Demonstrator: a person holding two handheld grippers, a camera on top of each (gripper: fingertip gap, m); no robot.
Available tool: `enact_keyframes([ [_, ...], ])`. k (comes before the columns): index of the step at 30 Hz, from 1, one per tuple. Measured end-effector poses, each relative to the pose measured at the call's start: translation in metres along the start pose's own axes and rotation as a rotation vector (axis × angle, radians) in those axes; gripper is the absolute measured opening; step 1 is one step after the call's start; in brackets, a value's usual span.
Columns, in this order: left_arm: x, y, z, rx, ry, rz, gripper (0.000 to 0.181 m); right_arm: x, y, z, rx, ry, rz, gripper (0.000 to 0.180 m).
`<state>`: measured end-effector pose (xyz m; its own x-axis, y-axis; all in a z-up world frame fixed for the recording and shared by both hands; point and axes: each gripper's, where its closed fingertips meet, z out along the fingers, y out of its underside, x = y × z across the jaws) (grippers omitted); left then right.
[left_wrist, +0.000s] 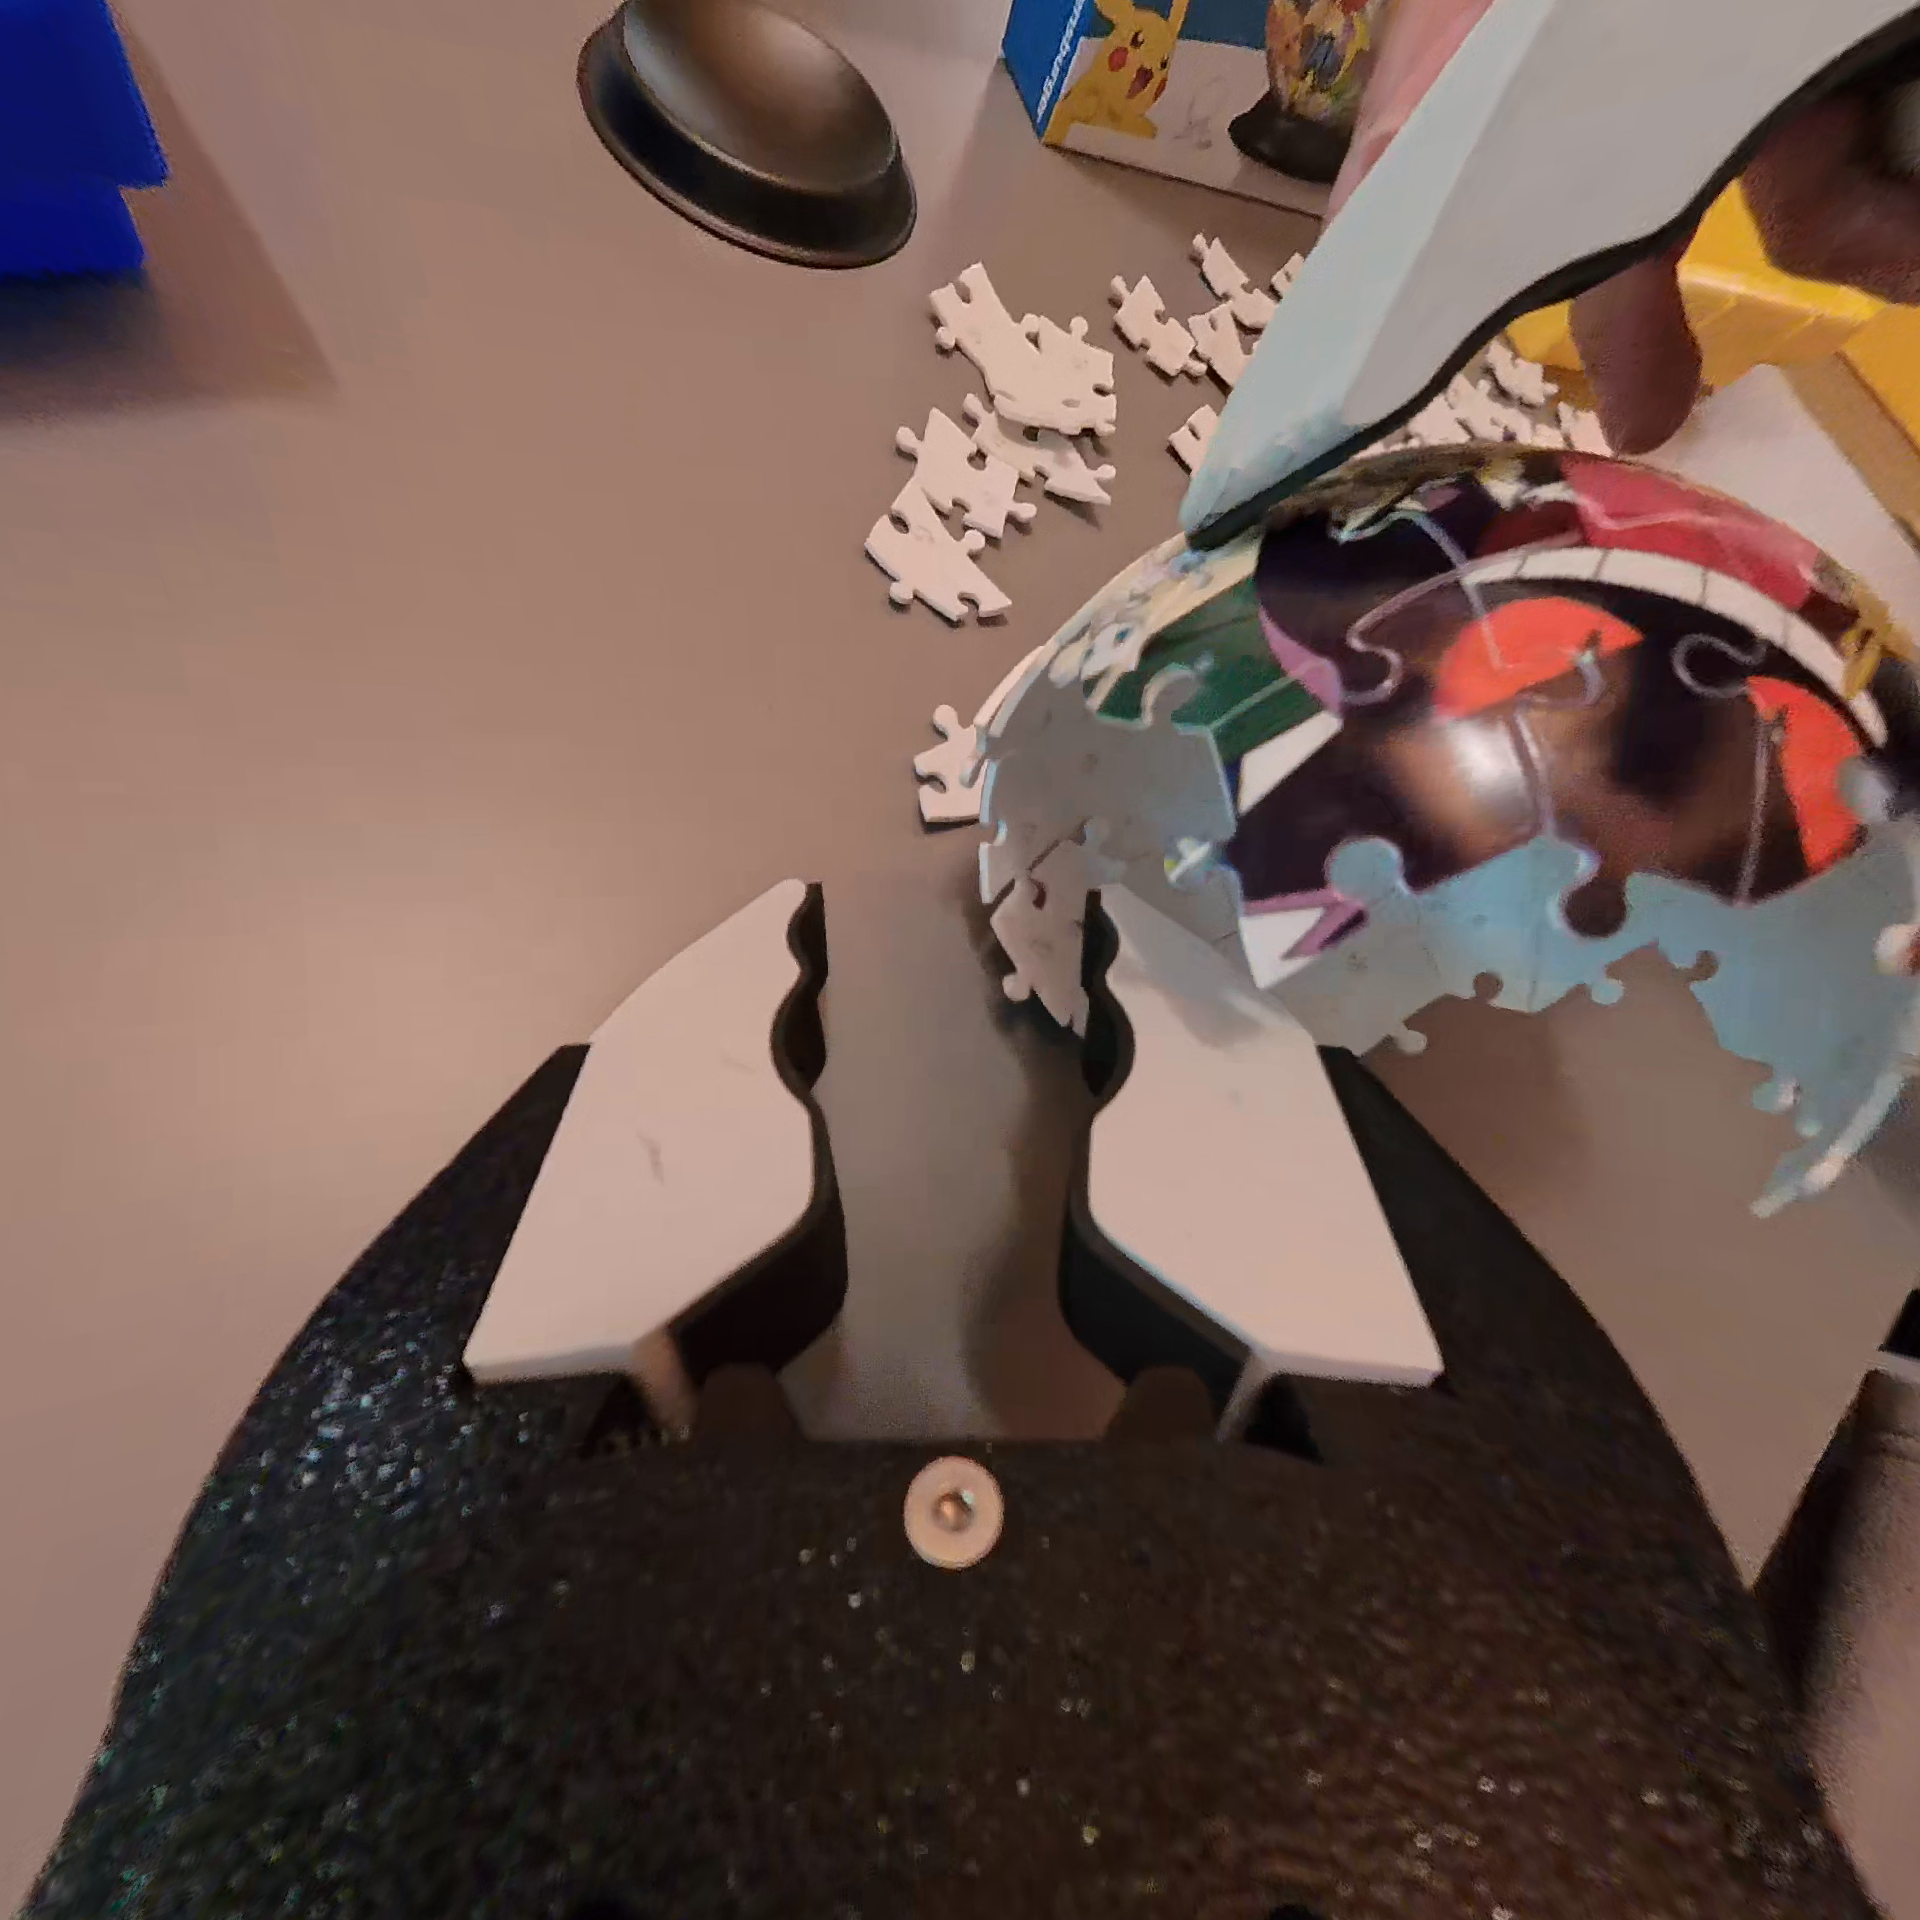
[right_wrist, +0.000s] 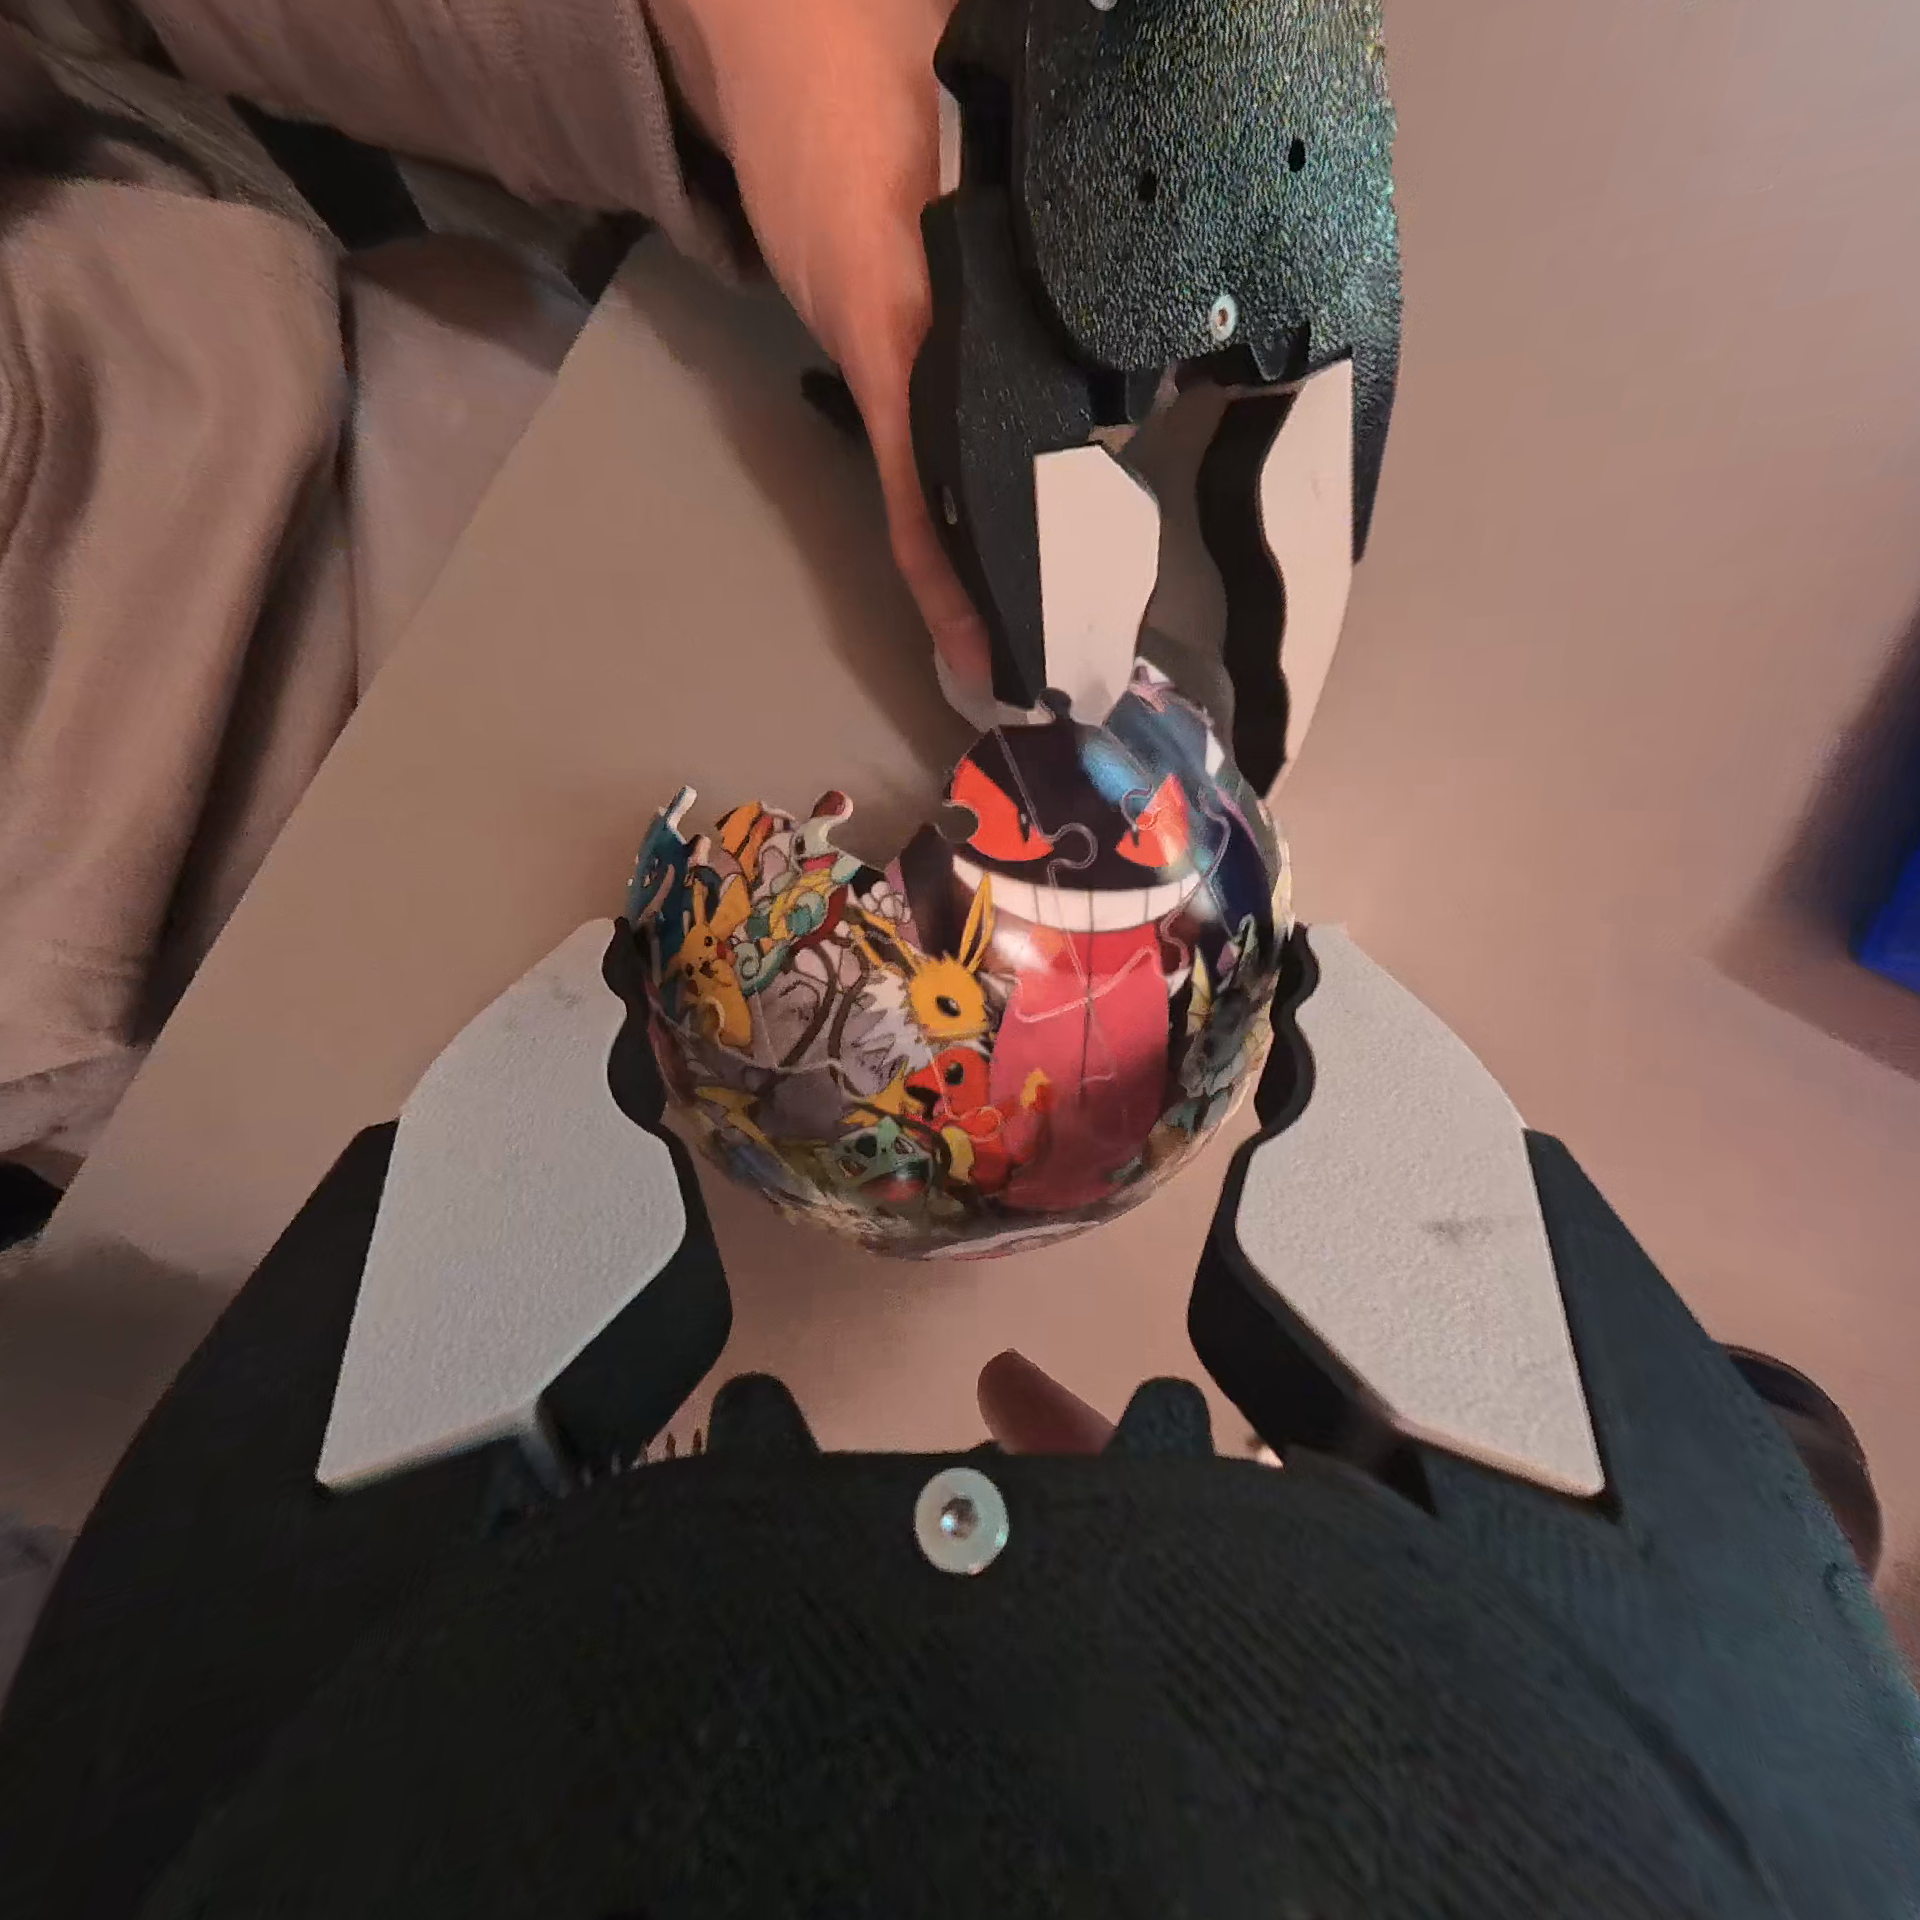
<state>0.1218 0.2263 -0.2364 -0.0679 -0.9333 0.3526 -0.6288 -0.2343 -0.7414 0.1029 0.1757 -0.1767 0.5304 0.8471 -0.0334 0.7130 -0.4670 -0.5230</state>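
A partly assembled puzzle ball (right_wrist: 966, 1039) with colourful cartoon creatures rests low over the beige table (right_wrist: 520, 675), its top open and jagged. My right gripper (right_wrist: 961, 997) is shut on it, one finger on each side. My left gripper (left_wrist: 951, 914) is open and empty; table shows between its fingers. Its right finger touches the white inner rim of the ball (left_wrist: 1507, 779). In the right wrist view the left gripper (right_wrist: 1143, 717) reaches in from above at the ball's far top edge. A finger of the right gripper (left_wrist: 1455, 260) shows in the left wrist view, pressed on the ball.
Several loose white puzzle pieces (left_wrist: 997, 447) lie face down beyond the ball. A dark round stand (left_wrist: 748, 135), a printed puzzle box (left_wrist: 1143, 94), a yellow box (left_wrist: 1787, 312) and a blue object (left_wrist: 62, 135) stand farther back. A person's hand (right_wrist: 852, 260) holds the left gripper.
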Motion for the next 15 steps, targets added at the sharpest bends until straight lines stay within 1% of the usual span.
enact_keyframes([
  [1, -0.002, 0.001, 0.002, -0.013, -0.003, 0.023, 0.050, 0.001, -0.001, 0.001, 0.010, -0.010, 0.003, 0.113],
  [4, -0.004, 0.002, 0.008, -0.059, -0.004, 0.075, 0.059, 0.004, -0.003, 0.002, 0.019, -0.044, 0.017, 0.113],
  [5, -0.006, 0.003, 0.010, -0.076, -0.018, 0.093, 0.058, 0.005, -0.003, 0.002, 0.016, -0.055, 0.026, 0.113],
  [9, -0.011, 0.006, 0.016, -0.146, -0.081, 0.174, 0.064, 0.010, -0.003, 0.002, 0.030, -0.102, 0.048, 0.113],
  [13, -0.014, 0.005, 0.023, -0.157, -0.127, 0.235, 0.071, 0.014, -0.005, 0.004, 0.088, -0.147, 0.082, 0.113],
  [15, -0.014, 0.005, 0.023, -0.154, -0.134, 0.243, 0.071, 0.017, -0.006, 0.004, 0.117, -0.166, 0.111, 0.113],
])
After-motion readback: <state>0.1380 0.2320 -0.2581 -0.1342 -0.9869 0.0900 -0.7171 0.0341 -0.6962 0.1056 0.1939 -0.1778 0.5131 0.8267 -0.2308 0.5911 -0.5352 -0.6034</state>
